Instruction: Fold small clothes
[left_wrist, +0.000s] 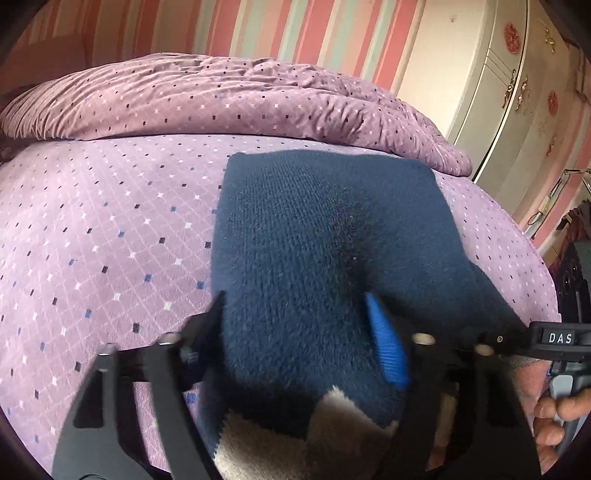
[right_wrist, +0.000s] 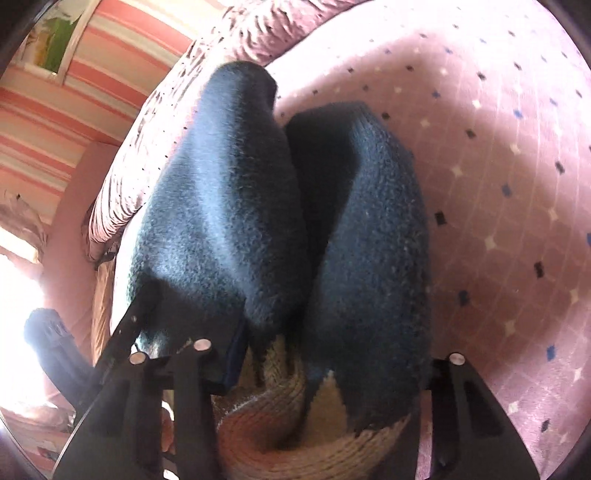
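1. Navy knit garment (left_wrist: 314, 236) with a cream zigzag band (left_wrist: 332, 435) at its near edge, lying partly on the bed sheet (left_wrist: 103, 236), far end flat, near end raised toward both cameras.
2. Seen from the right wrist view as two dark lobes (right_wrist: 229, 206) hanging side by side with a deep crease between, cream ribbed edge (right_wrist: 266, 435) curled at the bottom: apparently bunched or doubled, not yet laid flat.
3. Left gripper (left_wrist: 295, 332): jaws spread fairly wide with a thick roll of the navy knit filling the gap, blue pad (left_wrist: 388, 350) pressed against the cloth on one side, dark finger touching it on the other. Looks like a hold on the near edge, though how firm cannot be told.
4. Right gripper (right_wrist: 325, 354): jaws also wide apart, the knit bulging between; contact on the left finger visible, the right finger mostly hidden by cloth, so true grip uncertain.
5. Step in hand, by judgement: lifting the hem end to carry it over the far half, mid-fold.
6. Next move calls for: both ends kept level, hem drawn forward over the flat part, edges matched, crease between the lobes pulled out before release.
7. Beyond: rumpled duvet (left_wrist: 229, 96) at the back of the bed, striped wall (left_wrist: 295, 26), white wardrobe (left_wrist: 491, 85) at right.
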